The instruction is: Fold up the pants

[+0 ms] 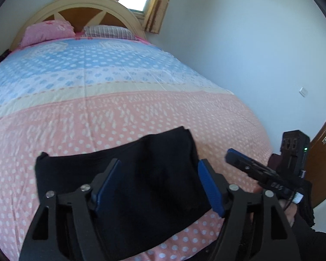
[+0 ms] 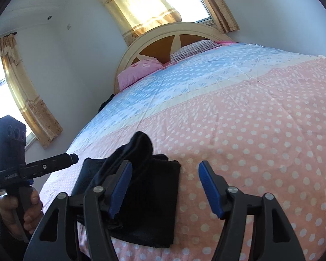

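The black pants (image 1: 141, 174) lie folded into a compact rectangle on the pink dotted bedspread (image 1: 119, 117) near the foot of the bed. My left gripper (image 1: 159, 169) is open and hovers just above them, holding nothing. In the right wrist view the pants (image 2: 154, 195) show a raised fold at their far end. My right gripper (image 2: 165, 171) is open and empty, its left finger over the pants' right side. The right gripper also shows in the left wrist view (image 1: 230, 155), to the right of the pants. The left gripper also shows in the right wrist view (image 2: 72, 158), to their left.
The bed has a pink pillow (image 1: 47, 32) and a striped pillow (image 1: 108, 31) at the cream headboard (image 1: 87, 4). A white wall (image 1: 250, 43) runs along the bed's right side, with a wooden door (image 1: 323, 163) beyond. Curtained windows (image 2: 141, 2) are behind the headboard.
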Demonstrator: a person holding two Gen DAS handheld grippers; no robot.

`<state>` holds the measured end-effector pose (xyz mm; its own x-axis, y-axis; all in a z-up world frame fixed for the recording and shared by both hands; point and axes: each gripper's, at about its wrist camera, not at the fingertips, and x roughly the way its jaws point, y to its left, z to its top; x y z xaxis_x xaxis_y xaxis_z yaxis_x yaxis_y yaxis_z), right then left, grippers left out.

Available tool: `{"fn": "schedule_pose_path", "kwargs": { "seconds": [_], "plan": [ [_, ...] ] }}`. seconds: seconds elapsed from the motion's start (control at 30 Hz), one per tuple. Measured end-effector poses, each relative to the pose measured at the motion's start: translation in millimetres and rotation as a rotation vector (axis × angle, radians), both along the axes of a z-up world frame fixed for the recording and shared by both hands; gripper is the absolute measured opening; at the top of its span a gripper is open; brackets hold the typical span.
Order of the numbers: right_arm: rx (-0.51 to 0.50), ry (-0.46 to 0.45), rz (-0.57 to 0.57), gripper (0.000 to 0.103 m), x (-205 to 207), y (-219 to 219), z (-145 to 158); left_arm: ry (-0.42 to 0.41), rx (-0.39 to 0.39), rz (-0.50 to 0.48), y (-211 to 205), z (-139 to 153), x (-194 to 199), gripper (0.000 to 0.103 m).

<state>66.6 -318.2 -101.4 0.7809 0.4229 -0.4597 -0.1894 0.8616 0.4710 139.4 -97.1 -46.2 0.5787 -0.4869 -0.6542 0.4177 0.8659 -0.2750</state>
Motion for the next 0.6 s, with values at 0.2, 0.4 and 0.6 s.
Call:
{"fn": "schedule_pose_path", "kwargs": {
  "seconds": [0.2,0.4,0.6],
  "plan": [
    [-0.058,-0.009,0.094,0.072,-7,45,19,0.005,0.098,0.180,50,-37,3,0.076],
    [-0.088,0.147,0.063,0.072,11,63,-2,0.015,0.151,0.273,71,-63,6,0.077],
    [-0.018,0.202,0.137,0.023,16,65,-15,0.036,0.177,0.292,75,-76,9,0.081]
  ]
}}
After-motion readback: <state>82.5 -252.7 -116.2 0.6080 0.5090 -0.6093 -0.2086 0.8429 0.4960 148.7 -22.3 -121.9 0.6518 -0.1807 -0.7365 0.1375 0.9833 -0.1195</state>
